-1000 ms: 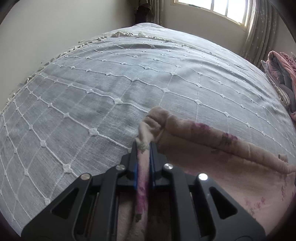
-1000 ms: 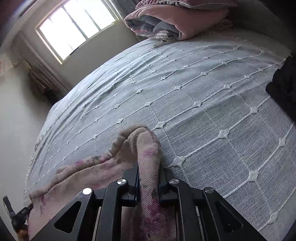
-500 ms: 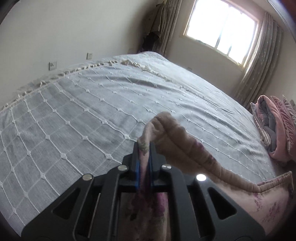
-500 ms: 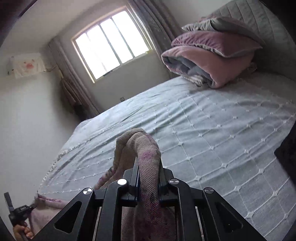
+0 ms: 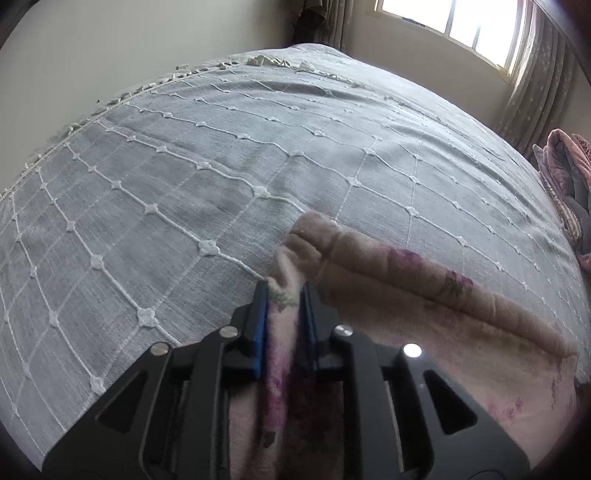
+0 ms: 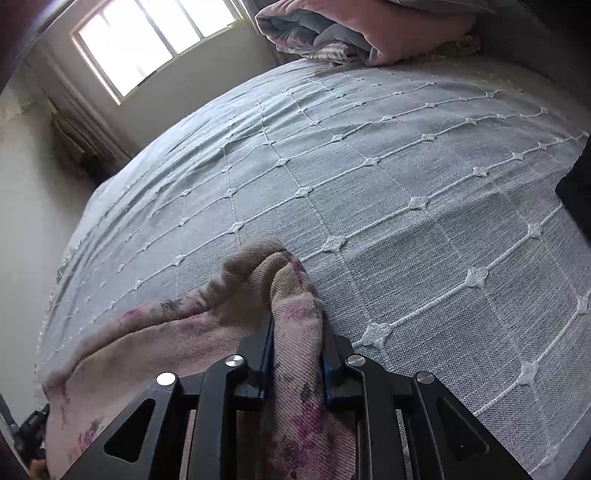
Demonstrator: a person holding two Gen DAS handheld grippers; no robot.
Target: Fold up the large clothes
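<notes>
Left wrist view. We record the left gripper [image 5: 283, 295] with its jaws clamped on a bunched corner of the pink floral garment [image 5: 424, 291]. From that corner the garment's rolled top edge runs rightward above the grey bedspread [image 5: 221, 166], and its body hangs toward the near edge of the bed. We note the bedspread's white diamond stitching and a fringe along its far left edge. Only this view shows the patterned curtain [image 5: 535, 85] beside the window [image 5: 461, 26].

Right wrist view. We record the right gripper [image 6: 297, 328], jaws closed on the garment's [image 6: 155, 339] other bunched corner, the cloth trailing leftward over the bedspread [image 6: 406, 177]. This view alone shows the folded pink and grey bedding [image 6: 362, 33] in full, stacked at the bed's far right corner; the left view catches only its edge. We also list here the window [image 6: 155, 40], a dark item [image 6: 576, 184] at the bed's right edge, and the other gripper's handle [image 6: 29, 432] at the lower left.
</notes>
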